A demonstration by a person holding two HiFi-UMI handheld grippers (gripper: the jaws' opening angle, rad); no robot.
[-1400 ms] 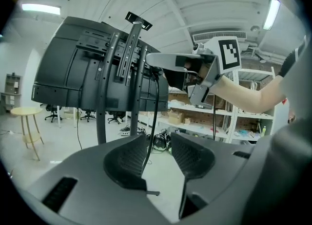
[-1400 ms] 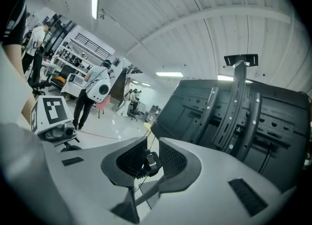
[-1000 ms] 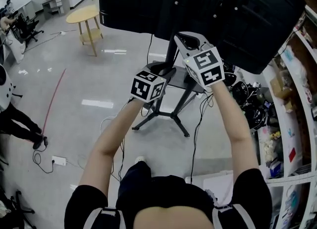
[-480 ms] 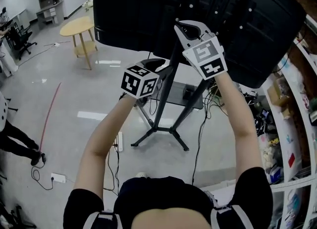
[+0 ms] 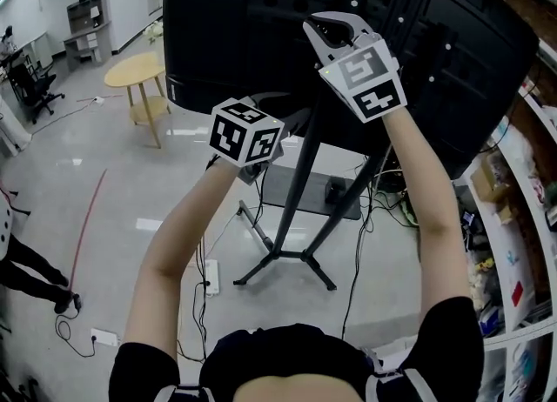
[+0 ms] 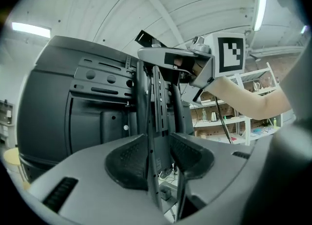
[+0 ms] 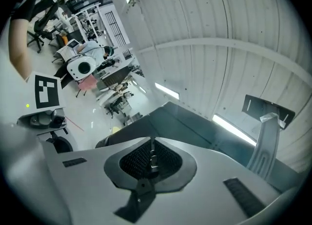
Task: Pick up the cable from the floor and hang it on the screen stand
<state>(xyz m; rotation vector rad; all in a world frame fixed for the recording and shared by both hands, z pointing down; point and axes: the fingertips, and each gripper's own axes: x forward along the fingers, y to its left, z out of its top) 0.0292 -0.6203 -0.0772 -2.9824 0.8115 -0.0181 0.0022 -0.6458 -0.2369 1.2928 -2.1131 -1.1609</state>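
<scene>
Head view: both arms reach up to the back of the black screen (image 5: 252,26). The right gripper (image 5: 324,33) is higher, against the panel beside the stand (image 5: 300,200), whose column runs down to spread feet on the floor. The left gripper (image 5: 283,109) is lower, close to the column. A round wooden table (image 5: 139,70) stands well apart at the left and a power strip (image 5: 209,274) lies on the floor. From here the jaws and the thin cable cannot be made out.

Left gripper view: the jaws stand a little apart. The cable (image 6: 148,136) runs through the gap as a thin line, close along one of the pads (image 6: 127,163), with the stand's column right behind it. The line climbs toward the right gripper, seen above with its marker cube (image 6: 229,53) at the top of the column.

Right gripper view: the jaws are pressed together, pinching the cable at a small metallic bit between the pads (image 7: 152,159); a dark piece hangs out just below. Beyond them are the screen's top edge and the ceiling lights, and the left gripper's cube (image 7: 46,91) shows at the left.
</scene>
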